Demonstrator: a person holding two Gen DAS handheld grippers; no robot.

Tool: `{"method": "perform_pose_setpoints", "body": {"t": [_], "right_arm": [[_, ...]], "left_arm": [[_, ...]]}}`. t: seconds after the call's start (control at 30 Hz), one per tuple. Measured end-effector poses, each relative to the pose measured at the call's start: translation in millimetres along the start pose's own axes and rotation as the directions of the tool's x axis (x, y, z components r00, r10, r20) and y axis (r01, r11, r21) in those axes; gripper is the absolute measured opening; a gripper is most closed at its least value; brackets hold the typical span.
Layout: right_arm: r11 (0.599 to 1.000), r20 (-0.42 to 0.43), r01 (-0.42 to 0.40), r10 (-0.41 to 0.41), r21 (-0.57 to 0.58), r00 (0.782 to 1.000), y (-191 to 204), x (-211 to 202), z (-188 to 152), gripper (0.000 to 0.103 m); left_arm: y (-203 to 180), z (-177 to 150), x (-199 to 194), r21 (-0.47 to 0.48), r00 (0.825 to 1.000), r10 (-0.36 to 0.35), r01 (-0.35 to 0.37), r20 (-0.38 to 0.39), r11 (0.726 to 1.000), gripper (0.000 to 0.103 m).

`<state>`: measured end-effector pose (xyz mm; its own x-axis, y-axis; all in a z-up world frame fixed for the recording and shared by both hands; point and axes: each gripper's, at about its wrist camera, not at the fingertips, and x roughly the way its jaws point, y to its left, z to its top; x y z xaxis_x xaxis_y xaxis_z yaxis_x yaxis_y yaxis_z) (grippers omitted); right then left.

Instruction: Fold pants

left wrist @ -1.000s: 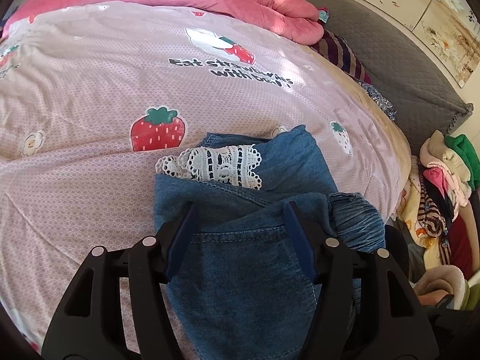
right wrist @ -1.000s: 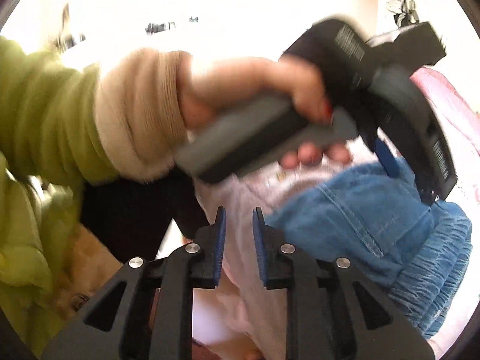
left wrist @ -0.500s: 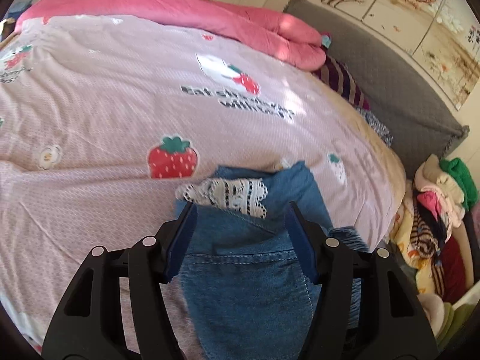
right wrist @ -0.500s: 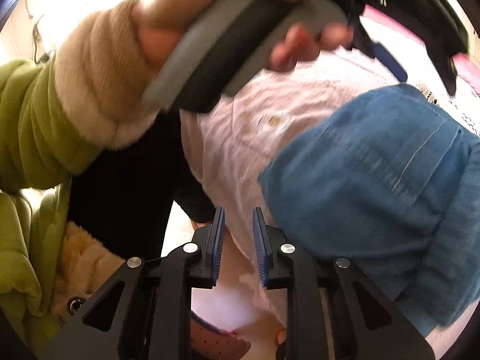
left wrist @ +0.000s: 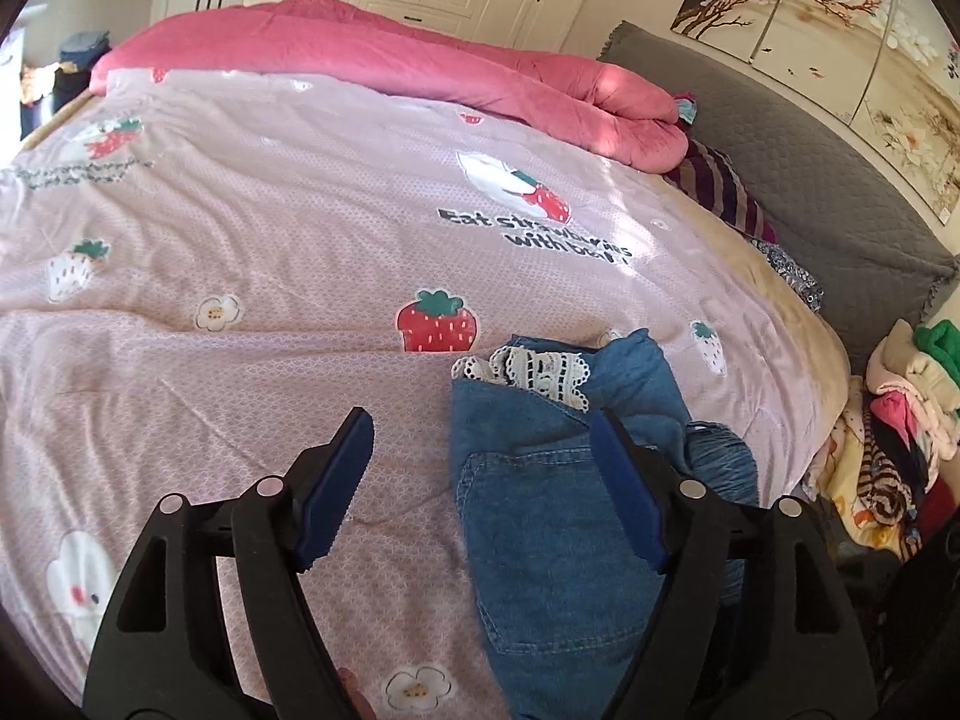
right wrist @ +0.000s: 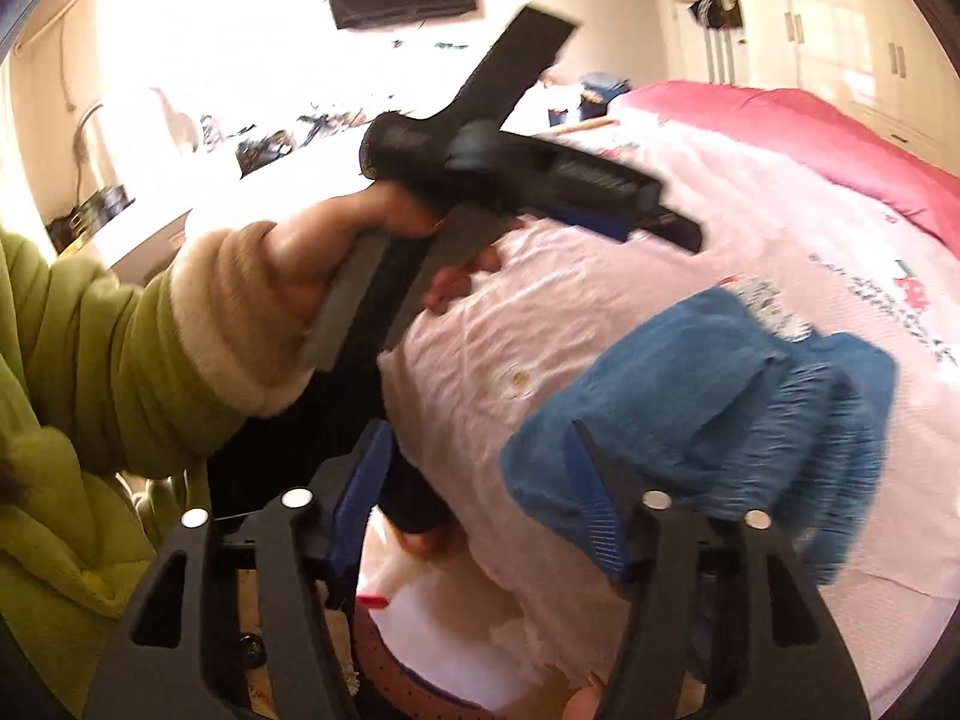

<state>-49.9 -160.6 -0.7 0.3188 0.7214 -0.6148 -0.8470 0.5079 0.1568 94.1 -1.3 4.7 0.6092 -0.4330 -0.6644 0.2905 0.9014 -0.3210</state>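
Pants (left wrist: 558,516) lie folded into a compact denim stack near the bed (left wrist: 240,228) edge, lace trim (left wrist: 528,369) poking out on top; looks done, so nothing's gripped. Left hand-held gripper (left wrist: 480,480) jaws opening, empty, above the bedding. Right hand-held gripper (right wrist: 480,492) also opening, empty. Denim thick, ribbed elastic waistband; bedspread soft, wrinkled.

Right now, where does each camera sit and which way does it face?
Left wrist: on the left gripper, looking down across the bed at the folded jeans; only its opening, empty fingers show.
Right wrist: on the right gripper, jaws opening and empty, facing the bed's edge, the jeans, and the person's left hand and green sleeve.
Shared: jeans, bed, left gripper.
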Motion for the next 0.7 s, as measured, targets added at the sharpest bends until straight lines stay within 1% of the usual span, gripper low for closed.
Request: {"method": "perform_pose_setpoints", "body": {"t": [0.03,0.1,0.17,0.2,0.3,0.37,0.5,0.63,0.7], "right_arm": [[1.0,0.014,0.013,-0.013,0.013,1.0,-3,0,0,0.066],[0.999,0.037,0.034,-0.035,0.038,0.999,-13,-15,1,0.069],[0.996,0.06,0.063,-0.067,0.058,0.996,-20,-26,1,0.075],[0.995,0.071,0.076,-0.08,0.067,0.994,-22,-30,1,0.075],[0.991,0.092,0.102,-0.11,0.086,0.99,-31,-38,1,0.08],[0.988,0.1,0.122,-0.131,0.093,0.986,-32,-42,-2,0.085],[0.982,0.122,0.15,-0.164,0.115,0.979,-35,-48,-7,0.086],[0.974,0.14,0.18,-0.199,0.137,0.97,-40,-60,-9,0.092],[0.97,0.149,0.193,-0.215,0.148,0.965,-42,-64,-10,0.093]], "left_arm": [[-4,0,-4,0.012,1.0,0.004,-0.004,0.009,1.0,0.07],[-10,1,-9,0.034,1.0,0.018,-0.019,0.023,0.999,0.072],[-16,2,-14,0.055,0.999,0.033,-0.035,0.035,0.998,0.074],[-19,1,-15,0.061,0.999,0.038,-0.04,0.038,0.997,0.076],[-26,1,-18,0.08,0.998,0.051,-0.055,0.047,0.995,0.08],[-31,1,-20,0.091,0.997,0.062,-0.067,0.053,0.994,0.081],[-39,-1,-24,0.102,0.995,0.075,-0.081,0.059,0.991,0.087],[-44,-3,-30,0.107,0.994,0.086,-0.093,0.068,0.99,0.092],[-46,-4,-31,0.111,0.993,0.091,-0.098,0.069,0.989,0.093]]}}
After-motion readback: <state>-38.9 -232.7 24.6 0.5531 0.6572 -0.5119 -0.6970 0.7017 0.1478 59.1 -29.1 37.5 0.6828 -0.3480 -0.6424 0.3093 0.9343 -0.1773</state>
